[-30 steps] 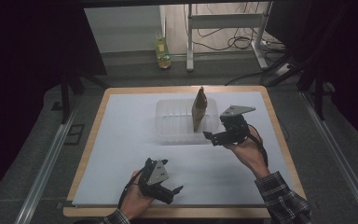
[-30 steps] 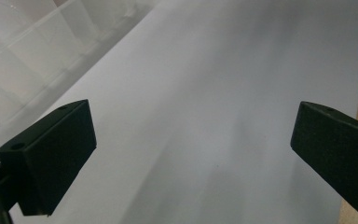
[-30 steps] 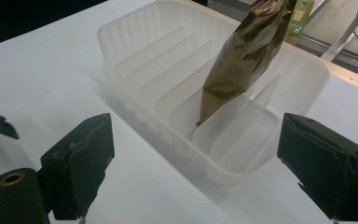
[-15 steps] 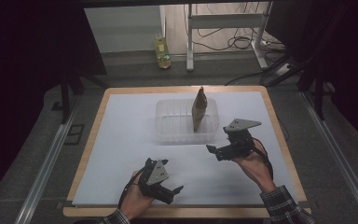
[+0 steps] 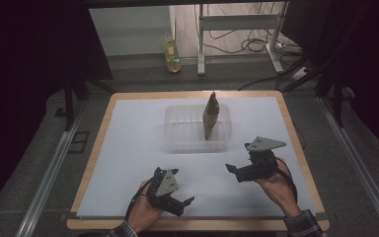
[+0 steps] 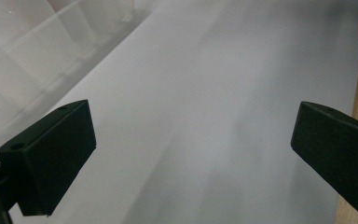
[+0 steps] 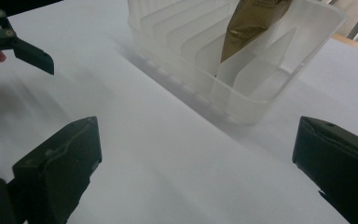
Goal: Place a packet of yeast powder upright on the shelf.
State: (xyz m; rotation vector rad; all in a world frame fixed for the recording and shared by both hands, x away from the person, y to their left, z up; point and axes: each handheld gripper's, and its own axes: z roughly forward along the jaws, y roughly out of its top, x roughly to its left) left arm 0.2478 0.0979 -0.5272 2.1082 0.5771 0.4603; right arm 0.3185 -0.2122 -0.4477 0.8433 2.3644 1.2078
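The brown pouch (image 5: 210,114) stands upright in the clear rack (image 5: 177,134) at the worktop's (image 5: 128,148) far middle (job apparently finished). Left gripper (image 5: 181,203) and right gripper (image 5: 233,171) rest near, fingers apart, empty.

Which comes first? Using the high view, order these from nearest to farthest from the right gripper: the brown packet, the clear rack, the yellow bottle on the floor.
From the right gripper, at the table's near right:
1. Clear rack, mid-table; its front edge lies just beyond the gripper.
2. Brown packet, standing upright in the rack's right part.
3. Yellow bottle, on the floor beyond the table's far edge.
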